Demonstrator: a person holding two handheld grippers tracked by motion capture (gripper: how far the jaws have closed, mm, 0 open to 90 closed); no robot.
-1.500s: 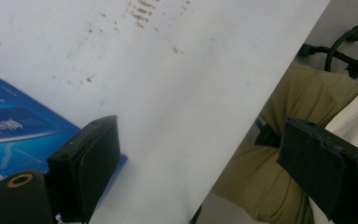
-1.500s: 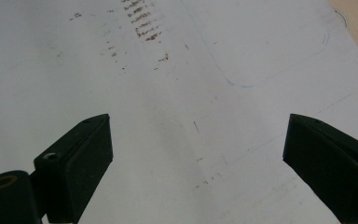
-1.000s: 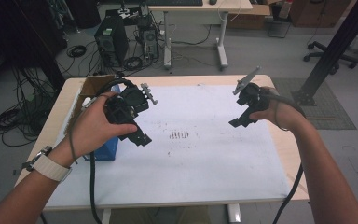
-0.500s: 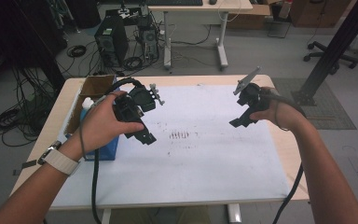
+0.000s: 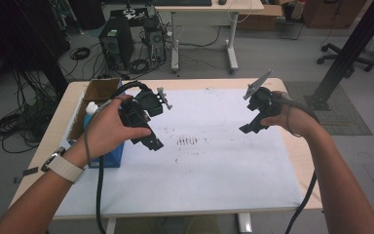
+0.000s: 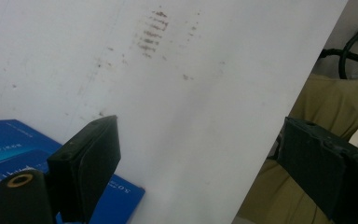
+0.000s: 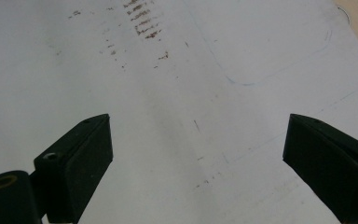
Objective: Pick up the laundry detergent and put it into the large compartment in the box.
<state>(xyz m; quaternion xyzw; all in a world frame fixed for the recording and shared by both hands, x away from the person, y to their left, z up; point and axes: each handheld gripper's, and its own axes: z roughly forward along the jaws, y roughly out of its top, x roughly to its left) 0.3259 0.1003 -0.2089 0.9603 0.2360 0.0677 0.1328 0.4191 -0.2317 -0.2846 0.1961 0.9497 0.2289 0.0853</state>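
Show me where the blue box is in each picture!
High view: the blue box sits at the table's left edge, partly behind the left hand.
Left gripper view: bottom left corner, behind the left jaw.
Right gripper view: not in it.
Shared landmark: the brown smudge marks on the white sheet.

Matt white stained sheet, glossy blue box, wooden table

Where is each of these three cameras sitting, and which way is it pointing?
High view: above the person's side, facing forward and down on the table; both forearms show.
Left gripper view: rides the left gripper, faces the white mat and blue box; jaws show.
Right gripper view: rides the right gripper, faces the mat; jaws show.
All share the brown smudges.
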